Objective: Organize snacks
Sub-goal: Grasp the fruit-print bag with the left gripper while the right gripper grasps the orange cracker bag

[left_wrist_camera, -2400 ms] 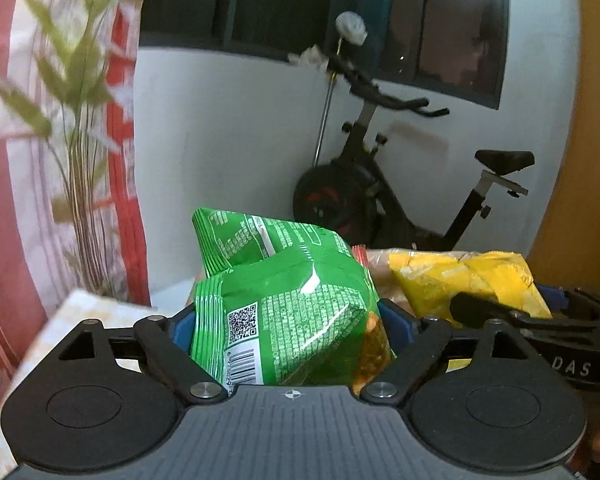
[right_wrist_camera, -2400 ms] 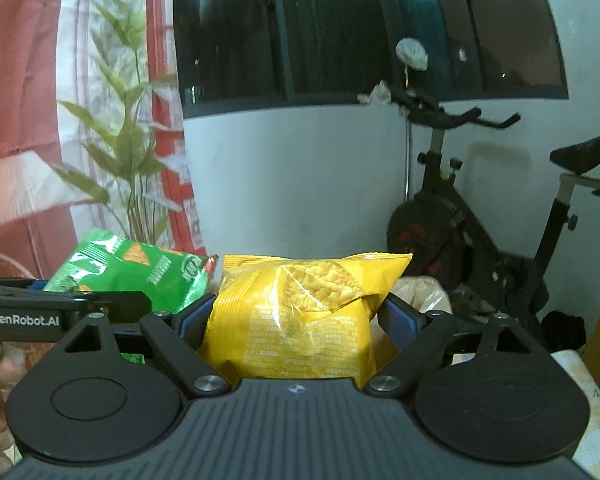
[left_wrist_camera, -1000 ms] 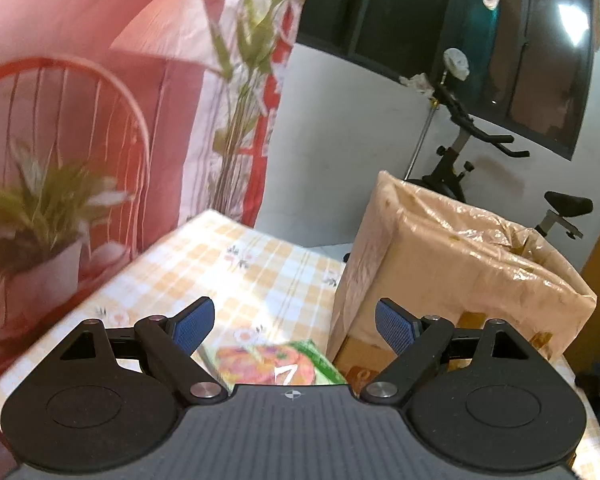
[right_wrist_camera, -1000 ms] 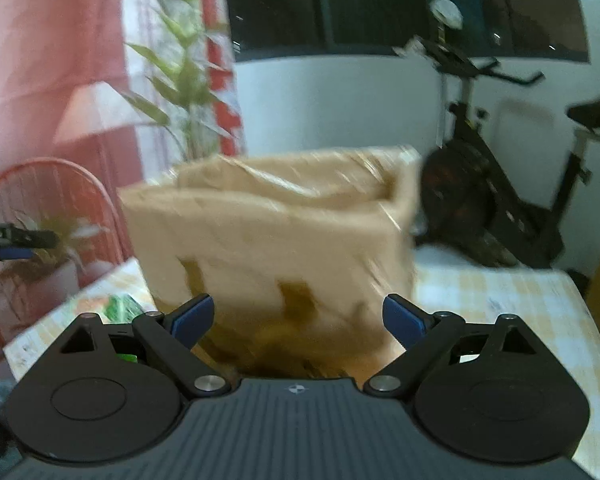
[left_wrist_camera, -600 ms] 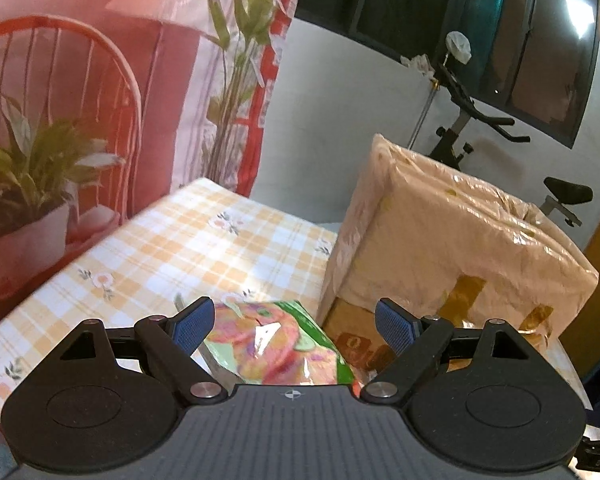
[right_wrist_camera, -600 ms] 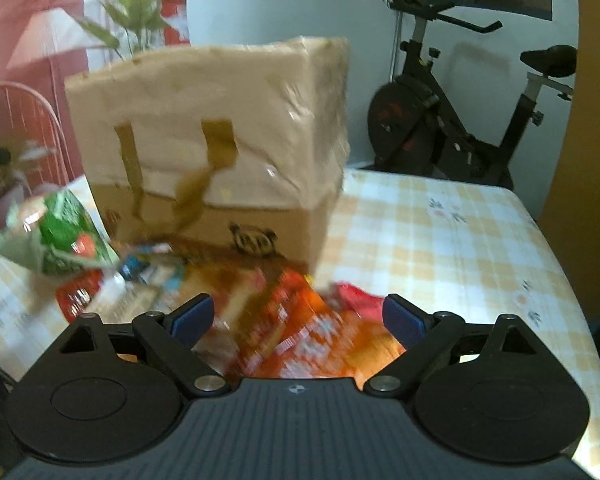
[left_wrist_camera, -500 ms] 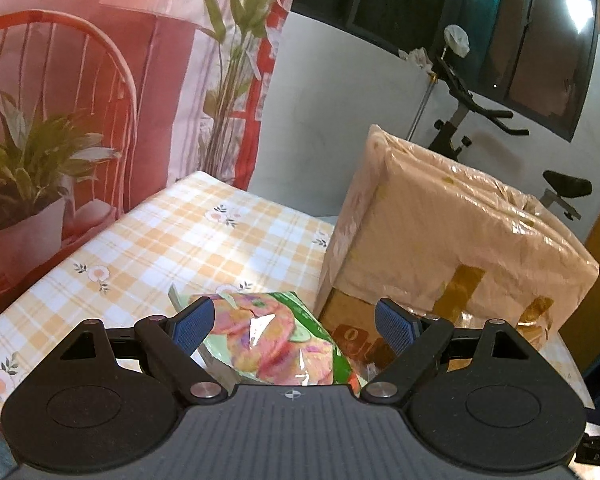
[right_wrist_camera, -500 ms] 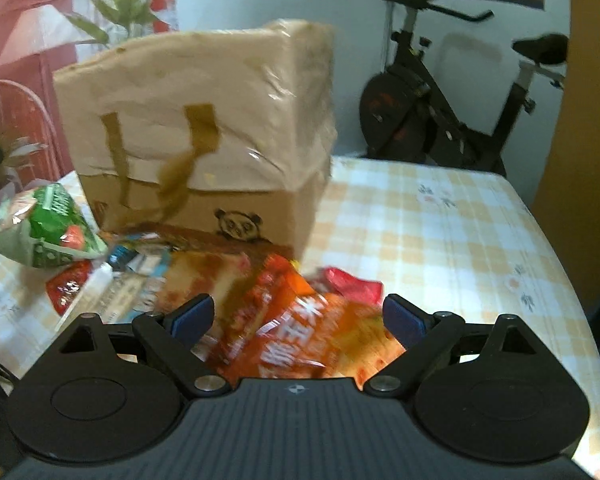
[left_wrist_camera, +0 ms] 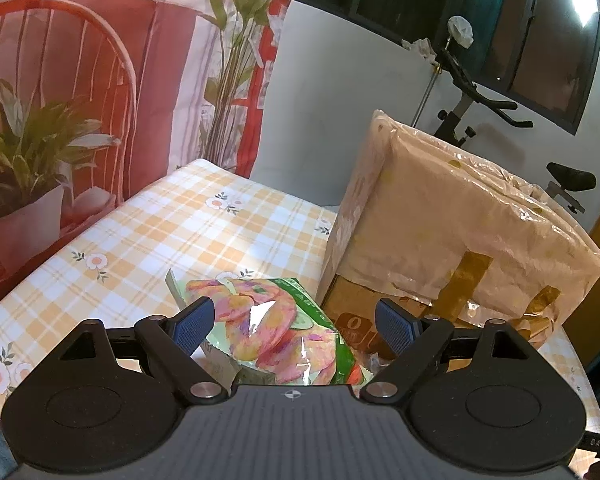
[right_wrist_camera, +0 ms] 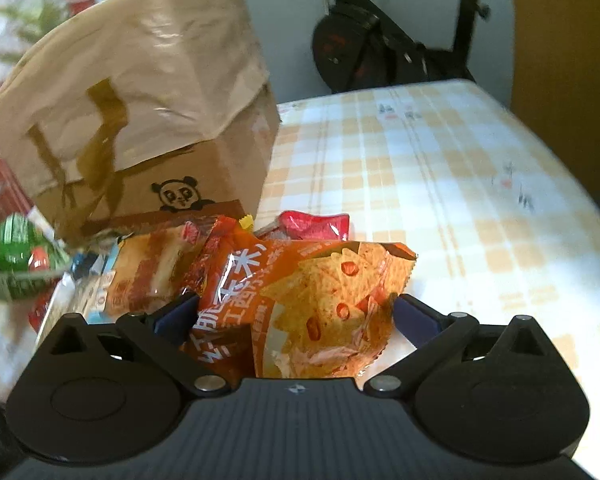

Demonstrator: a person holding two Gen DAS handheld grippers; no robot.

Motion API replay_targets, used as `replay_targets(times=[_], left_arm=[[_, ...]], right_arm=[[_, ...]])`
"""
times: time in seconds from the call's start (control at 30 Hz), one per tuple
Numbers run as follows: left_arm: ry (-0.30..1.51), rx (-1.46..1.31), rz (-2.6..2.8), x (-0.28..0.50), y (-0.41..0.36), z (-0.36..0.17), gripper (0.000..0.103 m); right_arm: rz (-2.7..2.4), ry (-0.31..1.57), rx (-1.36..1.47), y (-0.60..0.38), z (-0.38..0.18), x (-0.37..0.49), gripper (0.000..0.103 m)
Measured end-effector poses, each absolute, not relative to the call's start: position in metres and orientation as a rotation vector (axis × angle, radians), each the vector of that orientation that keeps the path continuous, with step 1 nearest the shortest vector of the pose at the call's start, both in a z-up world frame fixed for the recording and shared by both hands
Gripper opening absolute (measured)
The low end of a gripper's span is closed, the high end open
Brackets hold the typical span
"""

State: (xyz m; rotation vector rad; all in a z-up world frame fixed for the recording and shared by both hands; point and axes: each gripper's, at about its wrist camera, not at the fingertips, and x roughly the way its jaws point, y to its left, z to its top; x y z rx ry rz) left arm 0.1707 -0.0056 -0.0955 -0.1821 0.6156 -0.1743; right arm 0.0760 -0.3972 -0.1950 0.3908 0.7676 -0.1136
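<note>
Now, per gripper and per pack:
Right gripper (right_wrist_camera: 294, 312): jaws spread wide, having just opened further; orange pack (right_wrist_camera: 300, 296) lies between them, pads not seen pressing on it.
Left gripper (left_wrist_camera: 290, 318): jaws spread, empty; green pack (left_wrist_camera: 268, 336) lies on the counter (left_wrist_camera: 172, 240) below and between them, not touched as far as I can tell.
Orange pack, handling: judged light, air-puffed film, slick and crinkly, contents likely brittle; a hard pinch could crush them. Best hold looks like the flat crimped seam or across the narrow middle, gently.
Green pack, handling: same kind, soft pillow bag, glossy; likely to slide on the plastic cloth if nudged.
Pile: red pack (right_wrist_camera: 314, 226) and other packs crowd behind and left of the orange one; a low scoop could drag neighbours.
Box (right_wrist_camera: 140, 112): wrapped carton just behind the pile, blocks forward travel.
Open room: bare counter to the right of the pile in the right view; bare cloth left of the green pack; near left edge close.
</note>
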Motion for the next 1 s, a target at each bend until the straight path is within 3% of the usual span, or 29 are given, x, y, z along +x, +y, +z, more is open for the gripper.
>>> replay_targets(times=[0.23, 0.5, 1.0], left_arm=[[0.622, -0.191, -0.171, 0.172, -0.004, -0.097, 0.089], [0.624, -0.203, -0.159, 0.174, -0.003, -0.099, 0.089], [0.724, -0.311, -0.1, 0.194, 0.013, -0.12, 0.089]], right_arm=[[-0.093, 0.796, 0.434, -0.394, -0.203, 0.084, 0.102], [-0.046, 0.721, 0.245, -0.371, -0.179, 0.084, 0.09], [0.039, 0.688, 0.146, -0.348, -0.167, 0.088, 0.088]])
